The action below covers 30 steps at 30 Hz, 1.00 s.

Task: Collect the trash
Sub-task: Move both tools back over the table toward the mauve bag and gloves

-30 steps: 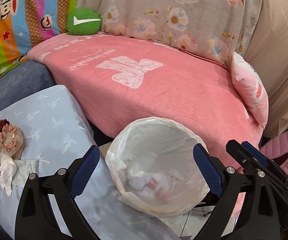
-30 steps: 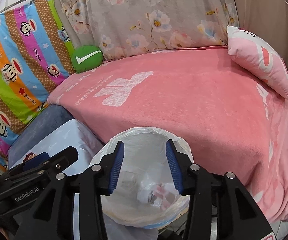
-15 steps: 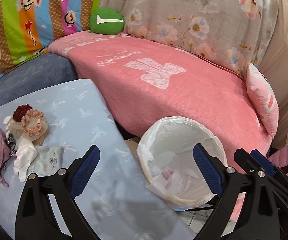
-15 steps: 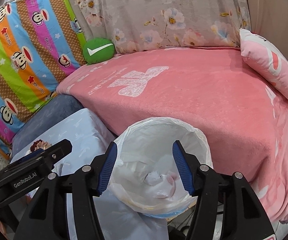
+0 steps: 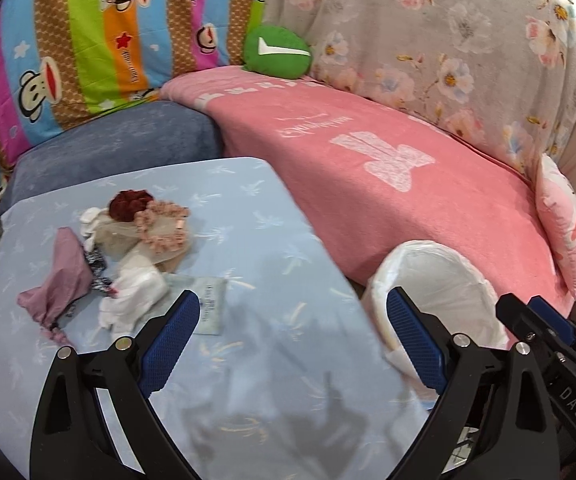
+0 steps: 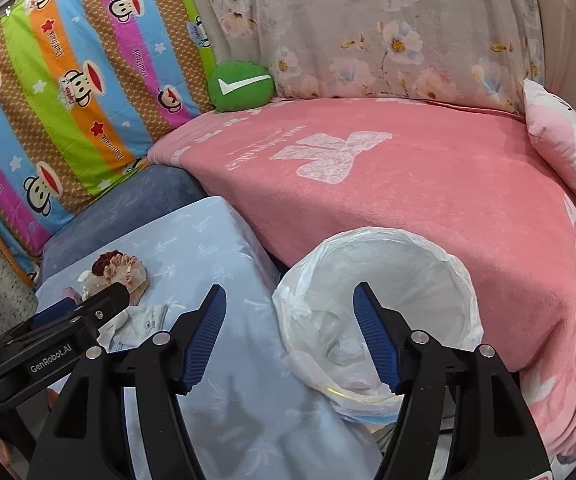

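The table cloth is pale blue with a faint white sprig print. On it lie a dark red scrunchie, a peach-pink frilled scrunchie, a mauve cloth pouch, a crumpled white tissue and a pale grey-white packet. The bin liner is translucent white. The blanket is salmon pink with a white bow motif. Behind it, the striped sheet runs blue, orange, green, magenta and brown with cartoon monkeys; the round cushion is green with a white tick; the drape is grey with pink-white blossoms. Both grippers have black arms and blue pads.
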Motion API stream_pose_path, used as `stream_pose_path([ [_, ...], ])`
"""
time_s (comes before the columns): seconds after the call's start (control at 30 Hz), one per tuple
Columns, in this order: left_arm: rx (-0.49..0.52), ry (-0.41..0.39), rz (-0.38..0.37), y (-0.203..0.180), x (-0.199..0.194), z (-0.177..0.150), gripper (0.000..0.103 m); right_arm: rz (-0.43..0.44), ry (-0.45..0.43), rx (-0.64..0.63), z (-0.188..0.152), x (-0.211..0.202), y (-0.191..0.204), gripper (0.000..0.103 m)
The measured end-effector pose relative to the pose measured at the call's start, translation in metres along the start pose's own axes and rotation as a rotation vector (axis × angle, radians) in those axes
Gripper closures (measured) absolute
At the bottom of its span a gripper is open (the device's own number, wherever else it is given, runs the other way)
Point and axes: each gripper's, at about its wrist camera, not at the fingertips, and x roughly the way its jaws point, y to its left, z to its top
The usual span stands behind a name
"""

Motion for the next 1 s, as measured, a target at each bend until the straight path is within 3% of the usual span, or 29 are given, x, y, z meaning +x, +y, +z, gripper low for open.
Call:
stream_pose_path([
  [0.27, -0.025, -0.026, 0.102, 0.056, -0.013, -0.008, 0.008, 0.033, 0.025, -0.067, -0.008, 0.008, 0.051, 0.034],
  [0.63, -0.102, -0.004, 0.275, 0.148, -0.011, -0.025, 0.008, 0.111, 0.089, -0.151, -0.023, 0.034, 0.124, 0.031],
  [1.0, -0.213, 0.046, 0.349, 0.220, 0.008, -0.035, 0.008, 0.170, 0.173, -0.206, -0.038, 0.089, 0.198, 0.029],
])
